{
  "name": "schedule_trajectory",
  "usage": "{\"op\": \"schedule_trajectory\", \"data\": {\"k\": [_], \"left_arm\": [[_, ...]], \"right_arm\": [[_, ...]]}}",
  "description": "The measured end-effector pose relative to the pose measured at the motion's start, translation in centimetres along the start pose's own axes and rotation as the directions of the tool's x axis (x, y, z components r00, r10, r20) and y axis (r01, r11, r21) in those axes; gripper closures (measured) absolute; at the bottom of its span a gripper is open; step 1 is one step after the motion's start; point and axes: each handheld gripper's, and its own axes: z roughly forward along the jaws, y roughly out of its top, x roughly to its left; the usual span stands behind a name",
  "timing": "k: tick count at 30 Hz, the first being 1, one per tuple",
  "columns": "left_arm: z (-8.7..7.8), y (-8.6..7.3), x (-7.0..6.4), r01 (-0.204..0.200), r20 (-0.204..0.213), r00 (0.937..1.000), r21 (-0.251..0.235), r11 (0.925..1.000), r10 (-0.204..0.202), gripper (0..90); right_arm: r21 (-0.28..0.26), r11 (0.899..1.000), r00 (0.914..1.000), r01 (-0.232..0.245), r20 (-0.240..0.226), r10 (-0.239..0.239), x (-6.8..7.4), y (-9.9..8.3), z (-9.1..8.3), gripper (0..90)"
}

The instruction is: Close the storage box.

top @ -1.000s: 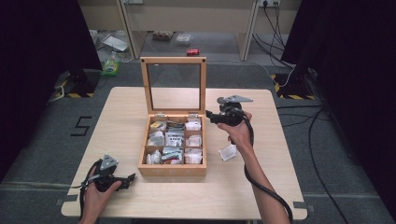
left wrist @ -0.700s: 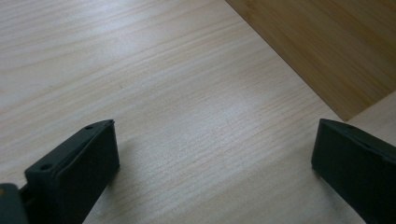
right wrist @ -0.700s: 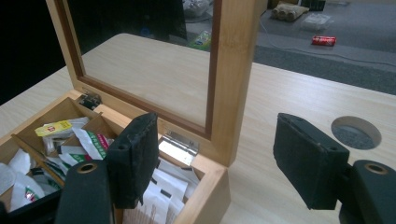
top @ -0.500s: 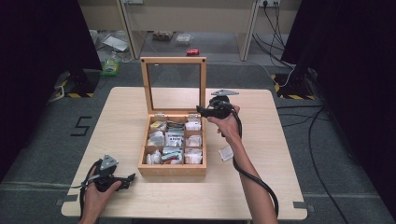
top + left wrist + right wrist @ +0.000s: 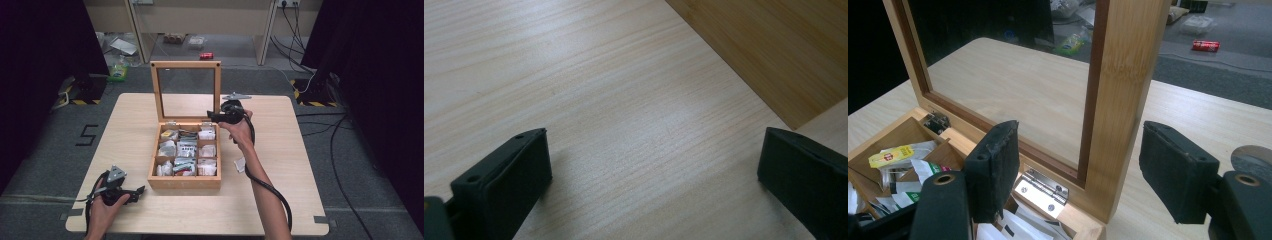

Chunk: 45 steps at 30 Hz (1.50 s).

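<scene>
In the high view, a square wooden compartment box [image 5: 184, 152] is being seen at the middle of the pale wooden table [image 5: 300, 165], its glass-paned wooden lid [image 5: 186, 90] being held upright at the far side. The compartments are being filled by small paper packets [image 5: 186, 149]. The right gripper [image 5: 216, 116] is being held in the person's right hand [image 5: 239, 131] at the lid's right-hand post, just above the box's far right corner. A single white packet [image 5: 240, 164] is being left lying on the table just beside the box's right wall. The left gripper [image 5: 137, 190] is being rested on the table near its front left corner, in the left hand [image 5: 105, 207], near the box's front left corner but apart from it.

In the left gripper view, the two black jaws are being held wide apart, low over bare table [image 5: 624, 115], with nothing between them. A corner of the box's wooden wall [image 5: 784, 50] is being shown at the upper right.

In the right gripper view, the jaws are being held apart on either side of the lid's thick wooden side post [image 5: 1120, 100], one jaw inside the frame and one outside; no contact with the post is being made on the outer side, and on the inner side it cannot be told. A silver metal hinge [image 5: 1042, 190] is being shown at the post's foot, and a yellow-labelled packet [image 5: 895, 152] is being seen in a compartment at the left.
</scene>
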Motion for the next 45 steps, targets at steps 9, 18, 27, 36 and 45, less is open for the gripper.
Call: {"op": "schedule_trajectory", "data": {"k": [9,18,27,36,45], "left_arm": [[0.0,0.0,0.0,0.000,0.000,1.0000,0.000,1.0000,0.000,0.1],[0.0,0.0,0.0,-0.003,0.002,1.0000,-0.001,1.0000,0.003,0.1],[0.0,0.0,0.0,-0.003,0.003,1.0000,-0.001,1.0000,0.003,0.1],[0.0,0.0,0.0,-0.003,0.003,1.0000,-0.001,1.0000,0.003,0.0],[0.0,0.0,0.0,-0.002,0.003,1.0000,0.000,1.0000,0.002,0.0]], "right_arm": [[-0.009,1.000,1.0000,0.003,-0.007,-0.003,-0.3,0.3,0.6,33.9],[-0.004,1.000,0.9998,0.013,-0.014,-0.013,-0.2,0.7,1.1,36.1],[-0.018,1.000,0.9996,-0.003,-0.028,0.002,-0.5,1.1,1.3,39.1],[-0.028,1.000,0.9996,0.011,-0.026,-0.011,-0.6,1.1,1.0,45.9],[-0.046,0.999,0.9995,0.025,-0.018,-0.026,-0.6,0.9,0.7,50.7]]}}
